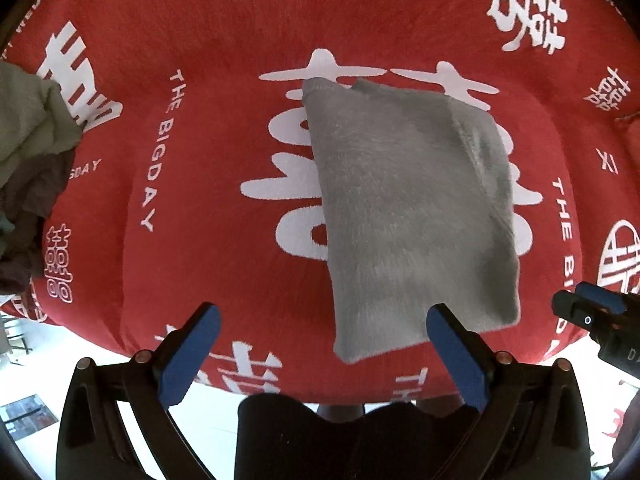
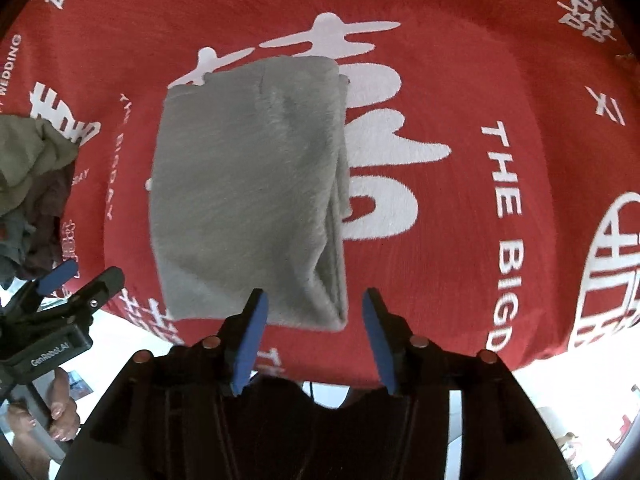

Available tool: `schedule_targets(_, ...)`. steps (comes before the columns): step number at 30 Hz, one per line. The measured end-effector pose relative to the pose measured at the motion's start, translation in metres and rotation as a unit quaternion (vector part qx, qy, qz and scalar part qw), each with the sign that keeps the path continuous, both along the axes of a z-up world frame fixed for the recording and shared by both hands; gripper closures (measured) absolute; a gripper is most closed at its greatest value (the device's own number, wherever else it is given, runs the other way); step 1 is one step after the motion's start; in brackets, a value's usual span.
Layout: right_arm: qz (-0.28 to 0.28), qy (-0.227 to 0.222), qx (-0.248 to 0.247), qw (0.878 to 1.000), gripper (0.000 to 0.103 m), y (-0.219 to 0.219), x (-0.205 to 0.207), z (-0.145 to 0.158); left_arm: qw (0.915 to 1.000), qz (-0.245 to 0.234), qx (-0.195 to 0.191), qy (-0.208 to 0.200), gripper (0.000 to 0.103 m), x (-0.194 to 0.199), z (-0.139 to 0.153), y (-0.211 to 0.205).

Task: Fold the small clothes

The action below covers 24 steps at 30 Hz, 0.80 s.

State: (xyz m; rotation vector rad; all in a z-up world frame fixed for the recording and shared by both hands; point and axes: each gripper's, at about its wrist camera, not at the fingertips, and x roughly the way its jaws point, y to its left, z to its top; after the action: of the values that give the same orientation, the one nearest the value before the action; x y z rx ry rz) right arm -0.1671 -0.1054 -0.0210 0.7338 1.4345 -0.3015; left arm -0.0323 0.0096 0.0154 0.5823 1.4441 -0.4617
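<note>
A grey fleecy garment (image 1: 412, 216) lies folded into a rough rectangle on the red printed cloth (image 1: 200, 128); it also shows in the right wrist view (image 2: 248, 196). My left gripper (image 1: 324, 320) is open and empty, above the garment's near edge, its right finger over the near corner. My right gripper (image 2: 316, 304) is open and empty, just above the garment's near right corner. The right gripper shows at the right edge of the left wrist view (image 1: 588, 312), and the left gripper at the left of the right wrist view (image 2: 76, 280).
A heap of crumpled clothes, olive and dark brown (image 1: 32, 152), lies at the left of the cloth, also in the right wrist view (image 2: 32, 184). The cloth's near edge (image 2: 400, 376) drops to a pale floor.
</note>
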Motion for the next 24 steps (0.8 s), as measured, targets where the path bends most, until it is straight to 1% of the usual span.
schedule_targets(3, 0.008, -0.001, -0.013, 1.0, 0.043, 0.011, 0.001, 0.019, 1.0, -0.004, 0.001, -0.006, 0.0, -0.003, 0.015, 0.005)
schedule_targets(4, 0.011, -0.002, -0.018, 1.0, 0.038, 0.014, 0.002, 0.026, 1.0, -0.005, 0.0, -0.009, 0.0, -0.004, 0.019, 0.006)
schedule_targets(5, 0.012, -0.003, -0.021, 1.0, 0.036, 0.016, 0.001, 0.031, 0.9999, -0.005, -0.001, -0.009, 0.0, -0.004, 0.022, 0.008)
schedule_targets(7, 0.015, -0.008, -0.031, 0.999, 0.036, 0.022, 0.002, 0.043, 1.0, -0.005, -0.006, -0.006, 0.0, -0.004, 0.03, 0.011)
schedule_targets(8, 0.016, -0.01, -0.037, 0.999, 0.032, 0.024, 0.003, 0.048, 0.9999, -0.008, -0.008, -0.006, 0.0, -0.004, 0.034, 0.012)
schedule_targets(10, 0.016, -0.014, -0.047, 0.999, 0.021, 0.028, 0.004, 0.056, 0.9998, -0.01, -0.012, -0.01, 0.0, -0.005, 0.041, 0.014)
schedule_targets(14, 0.018, -0.022, -0.063, 0.998, 0.02, 0.035, 0.008, 0.07, 0.9998, -0.004, -0.018, -0.011, 0.0, -0.004, 0.052, 0.017)
schedule_targets(15, 0.016, -0.027, -0.068, 0.997, 0.019, 0.036, 0.008, 0.074, 0.9997, -0.003, -0.02, -0.012, 0.0, -0.003, 0.055, 0.017)
schedule_targets(16, 0.014, -0.033, -0.072, 0.997, 0.014, 0.036, 0.008, 0.077, 0.9997, -0.002, -0.021, -0.013, 0.0, -0.003, 0.058, 0.018)
schedule_targets(18, 0.011, -0.053, -0.083, 0.995, 0.013, 0.039, 0.009, 0.086, 0.9996, 0.001, -0.021, -0.019, 0.0, -0.001, 0.063, 0.019)
schedule_targets(19, 0.011, -0.056, -0.089, 0.994, 0.013, 0.039, 0.01, 0.09, 0.9996, 0.003, -0.021, -0.02, 0.0, 0.0, 0.064, 0.019)
schedule_targets(24, 0.003, -0.049, -0.099, 0.994, 0.013, 0.038, 0.014, 0.097, 0.9995, 0.011, -0.017, -0.026, 0.0, 0.003, 0.069, 0.022)
